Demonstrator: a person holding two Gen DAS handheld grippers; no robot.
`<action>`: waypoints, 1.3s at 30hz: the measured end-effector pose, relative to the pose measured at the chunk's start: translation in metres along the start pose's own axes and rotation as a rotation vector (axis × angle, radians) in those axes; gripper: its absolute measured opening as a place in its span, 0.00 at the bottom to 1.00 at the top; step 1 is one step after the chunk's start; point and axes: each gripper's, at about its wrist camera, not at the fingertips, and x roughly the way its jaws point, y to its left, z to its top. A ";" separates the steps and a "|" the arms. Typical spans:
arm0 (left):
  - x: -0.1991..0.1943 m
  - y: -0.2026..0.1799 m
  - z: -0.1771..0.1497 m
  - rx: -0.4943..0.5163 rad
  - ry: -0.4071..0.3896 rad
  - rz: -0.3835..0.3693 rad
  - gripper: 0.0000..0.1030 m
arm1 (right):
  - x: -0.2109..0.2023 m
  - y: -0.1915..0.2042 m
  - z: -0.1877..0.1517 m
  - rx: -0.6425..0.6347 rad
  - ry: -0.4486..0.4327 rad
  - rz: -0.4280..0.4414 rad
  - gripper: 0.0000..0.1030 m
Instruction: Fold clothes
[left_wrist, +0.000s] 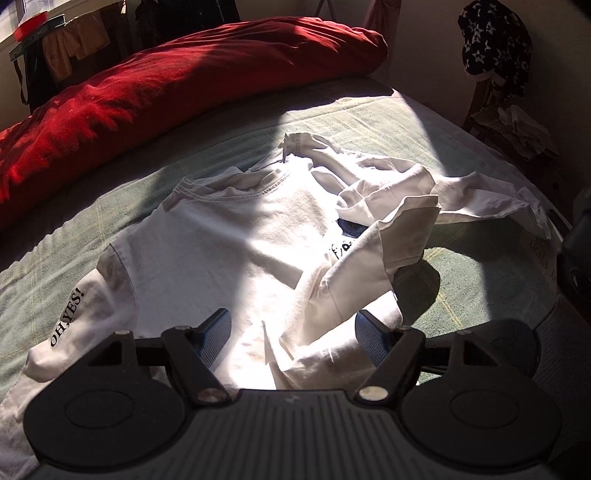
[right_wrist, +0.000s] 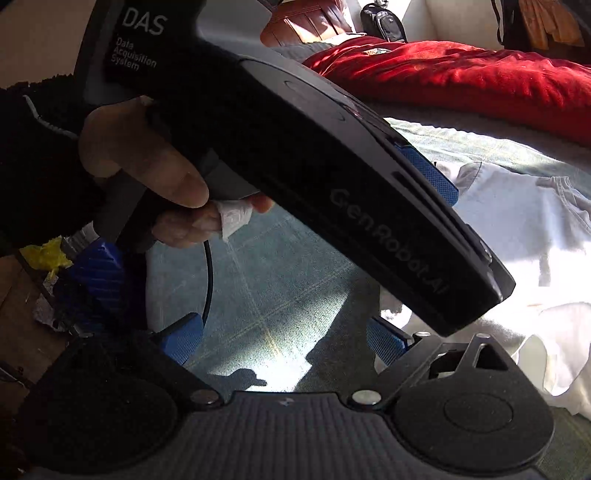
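Note:
A white T-shirt (left_wrist: 229, 236) lies crumpled on the green bedspread (left_wrist: 480, 280), with "OH, YES!" printed on its left sleeve (left_wrist: 68, 317). Its right side is bunched and folded over the chest print. My left gripper (left_wrist: 293, 338) hovers open over the shirt's lower hem, blue pads (left_wrist: 216, 339) wide apart with cloth below them. In the right wrist view my right gripper (right_wrist: 284, 339) is open over bare bedspread (right_wrist: 266, 280), and the shirt (right_wrist: 524, 229) lies to its right. A hand (right_wrist: 147, 162) holds the left gripper's black housing (right_wrist: 332, 177) across this view.
A red duvet (left_wrist: 177, 85) is heaped along the far side of the bed. A chair (left_wrist: 495, 110) draped with star-patterned cloth stands at the right. Clothes hang on a rack (left_wrist: 74, 48) at the back left. A cable (right_wrist: 209, 280) dangles from the housing.

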 end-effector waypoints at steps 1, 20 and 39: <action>0.002 -0.001 -0.001 0.007 0.005 0.011 0.73 | -0.002 -0.001 -0.002 0.007 0.002 -0.004 0.94; 0.006 -0.025 -0.076 -0.029 0.147 0.114 0.73 | -0.051 -0.079 -0.035 0.177 0.061 -0.100 0.96; -0.014 -0.020 -0.082 -0.126 0.108 0.206 0.73 | -0.028 -0.025 -0.043 -0.018 0.204 0.014 0.97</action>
